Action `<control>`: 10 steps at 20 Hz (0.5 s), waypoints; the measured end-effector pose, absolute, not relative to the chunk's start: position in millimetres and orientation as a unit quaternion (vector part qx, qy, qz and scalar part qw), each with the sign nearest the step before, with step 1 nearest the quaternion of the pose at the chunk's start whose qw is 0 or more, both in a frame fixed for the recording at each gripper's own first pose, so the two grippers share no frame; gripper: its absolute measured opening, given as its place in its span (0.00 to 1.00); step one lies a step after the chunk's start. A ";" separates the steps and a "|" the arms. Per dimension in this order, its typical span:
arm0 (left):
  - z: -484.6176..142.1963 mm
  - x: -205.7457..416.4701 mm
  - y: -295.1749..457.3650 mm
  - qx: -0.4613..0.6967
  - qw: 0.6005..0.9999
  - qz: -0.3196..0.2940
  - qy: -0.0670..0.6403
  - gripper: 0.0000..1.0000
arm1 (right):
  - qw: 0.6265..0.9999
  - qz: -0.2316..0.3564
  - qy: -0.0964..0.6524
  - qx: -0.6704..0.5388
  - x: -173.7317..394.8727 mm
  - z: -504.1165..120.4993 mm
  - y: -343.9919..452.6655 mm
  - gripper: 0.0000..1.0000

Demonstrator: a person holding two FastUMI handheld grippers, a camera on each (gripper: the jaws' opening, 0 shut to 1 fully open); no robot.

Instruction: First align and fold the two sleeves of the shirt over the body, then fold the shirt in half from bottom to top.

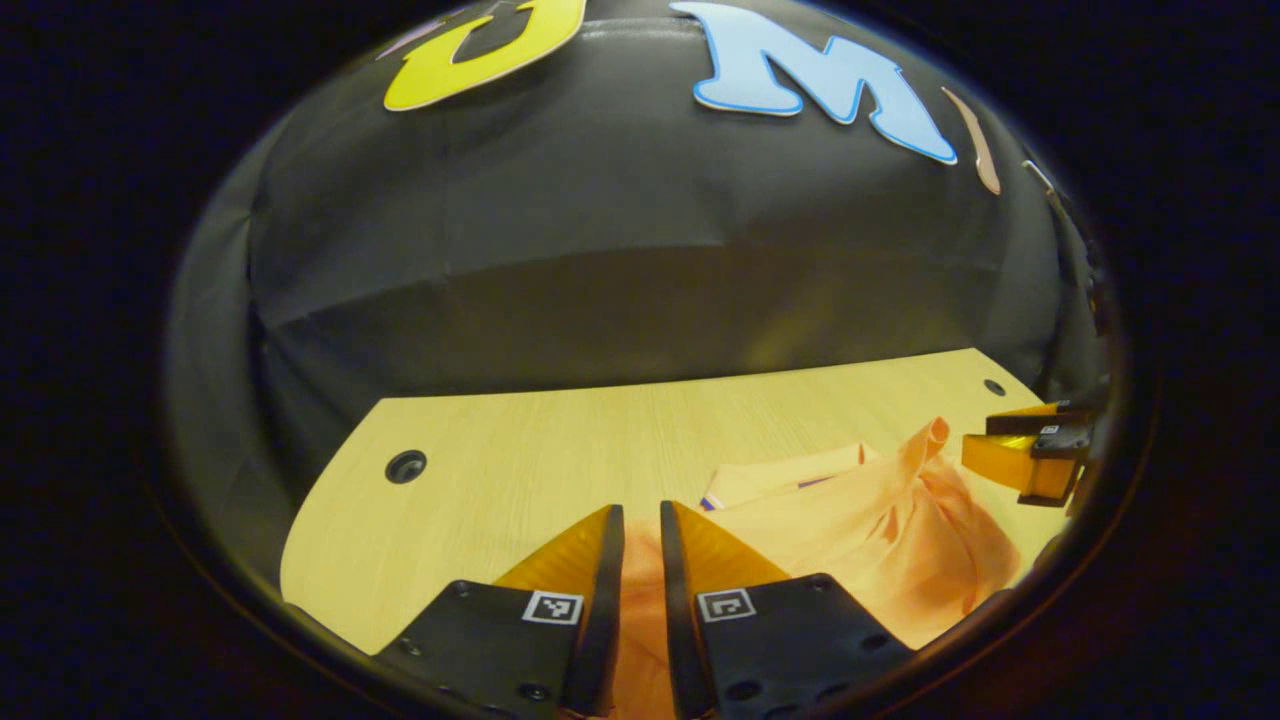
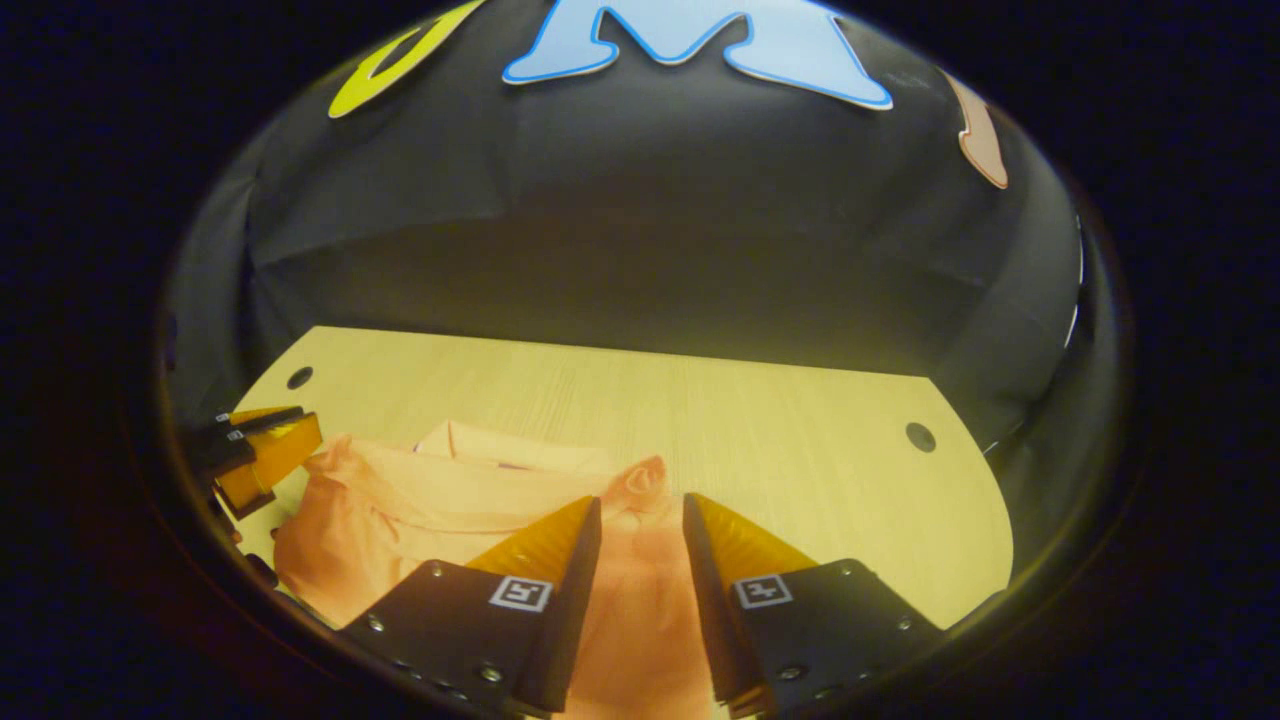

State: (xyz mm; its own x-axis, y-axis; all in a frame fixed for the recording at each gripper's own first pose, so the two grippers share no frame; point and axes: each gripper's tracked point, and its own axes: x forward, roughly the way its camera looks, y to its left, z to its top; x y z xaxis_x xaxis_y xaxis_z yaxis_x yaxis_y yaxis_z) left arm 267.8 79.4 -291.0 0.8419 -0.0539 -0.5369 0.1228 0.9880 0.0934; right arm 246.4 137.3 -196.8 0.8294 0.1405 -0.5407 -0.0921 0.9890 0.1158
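Note:
An orange shirt [image 1: 880,540] lies bunched on the light wooden table [image 1: 520,450]. In the left gripper view, my left gripper [image 1: 640,510] is shut on the shirt's cloth, which fills the narrow gap between its fingers. My right gripper [image 1: 1030,455] shows at the far right beside a raised peak of cloth. In the right gripper view, my right gripper [image 2: 642,500] holds a raised fold of the shirt [image 2: 430,500] between its fingers, with a slightly wider gap. There the left gripper [image 2: 265,450] is at the far left, by the shirt's other raised corner. A paler folded part [image 2: 500,445] lies behind.
The table [image 2: 780,430] has small dark round holes [image 1: 405,466] [image 2: 920,437] near its corners. The black cloth wall rises just behind its far edge. Bare wood stretches beyond the shirt towards the wall.

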 end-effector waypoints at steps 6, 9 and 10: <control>-240.0 232.3 61.9 0.040 0.967 -0.047 0.246 0.72 | 0.967 0.071 0.238 0.050 208.7 -147.4 125.2 0.78; -204.6 208.4 52.4 0.039 0.974 -0.042 0.218 0.84 | 0.973 0.079 0.211 0.054 184.0 -120.0 118.3 0.78; -193.1 200.9 47.8 0.035 0.977 -0.042 0.208 0.87 | 0.974 0.080 0.203 0.052 175.9 -114.1 115.7 0.78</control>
